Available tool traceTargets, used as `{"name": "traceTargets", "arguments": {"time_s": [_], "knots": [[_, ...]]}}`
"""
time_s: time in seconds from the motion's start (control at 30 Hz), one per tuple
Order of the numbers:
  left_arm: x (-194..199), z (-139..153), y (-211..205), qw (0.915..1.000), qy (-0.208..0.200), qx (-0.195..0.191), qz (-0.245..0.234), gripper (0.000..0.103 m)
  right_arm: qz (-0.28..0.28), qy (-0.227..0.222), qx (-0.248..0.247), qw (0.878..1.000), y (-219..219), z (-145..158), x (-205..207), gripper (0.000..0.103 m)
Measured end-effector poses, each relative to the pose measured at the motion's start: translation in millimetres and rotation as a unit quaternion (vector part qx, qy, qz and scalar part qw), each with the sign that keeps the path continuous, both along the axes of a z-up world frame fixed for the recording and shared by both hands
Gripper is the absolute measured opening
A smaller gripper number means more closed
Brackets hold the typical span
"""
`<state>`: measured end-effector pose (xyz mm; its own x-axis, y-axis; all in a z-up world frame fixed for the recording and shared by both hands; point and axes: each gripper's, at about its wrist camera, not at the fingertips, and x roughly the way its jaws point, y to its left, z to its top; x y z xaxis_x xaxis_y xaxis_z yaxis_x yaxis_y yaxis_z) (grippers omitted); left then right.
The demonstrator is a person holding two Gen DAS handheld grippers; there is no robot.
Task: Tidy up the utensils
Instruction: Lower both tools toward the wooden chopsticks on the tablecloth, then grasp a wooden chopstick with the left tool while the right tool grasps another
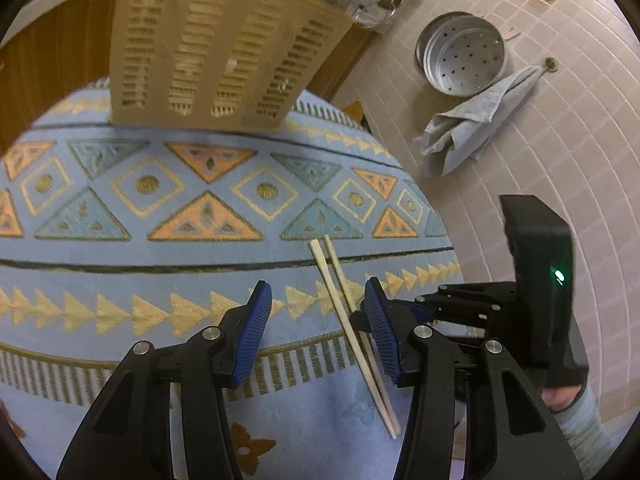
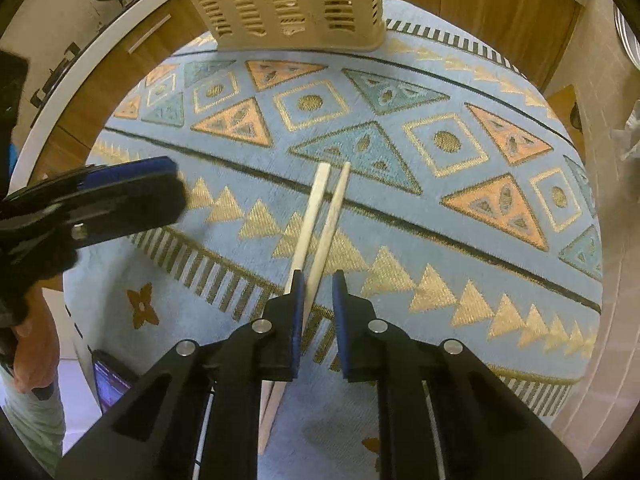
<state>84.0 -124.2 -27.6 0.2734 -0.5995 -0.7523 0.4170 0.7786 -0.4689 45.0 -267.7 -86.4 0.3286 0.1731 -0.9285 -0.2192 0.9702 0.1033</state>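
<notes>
Black right gripper [image 2: 317,280] with blue fingers nearly closed around two pale wooden chopsticks [image 2: 316,216]; left gripper [image 1: 318,300] half open.

We find both views evenly lit by soft indoor light, with faint shadows and no strong glare. Fisheye distortion bends the rug [image 1: 160,208] and tiled floor [image 1: 540,128] toward dark vignetted corners. The basket [image 1: 216,48] shows motion blur.

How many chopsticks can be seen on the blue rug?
2. Both chopsticks lie side by side on the blue rug, in front of the beige basket. Their lower ends pass by the right gripper. More may be hidden inside the basket.
</notes>
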Motion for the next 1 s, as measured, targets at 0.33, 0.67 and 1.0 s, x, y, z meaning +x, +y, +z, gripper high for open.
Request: {"name": "traceTargets", "arguments": {"time_s": [0.33,0.67,1.0], "knots": [[-1,-24,-18,0.9991,0.040,-0.009,-0.005,0.046,-0.007,-0.015,-0.030,0.999,-18,2,-12,0.004],[-6,-34,-41,0.9986,0.049,0.006,-0.017,0.046,-0.022,-0.011,-0.013,1.000,-54,1,-17,0.004],[-7,-35,-50,0.9989,0.040,0.023,-0.002,0.050,-0.014,-0.008,0.024,1.000,-64,-1,-17,0.004]]}}
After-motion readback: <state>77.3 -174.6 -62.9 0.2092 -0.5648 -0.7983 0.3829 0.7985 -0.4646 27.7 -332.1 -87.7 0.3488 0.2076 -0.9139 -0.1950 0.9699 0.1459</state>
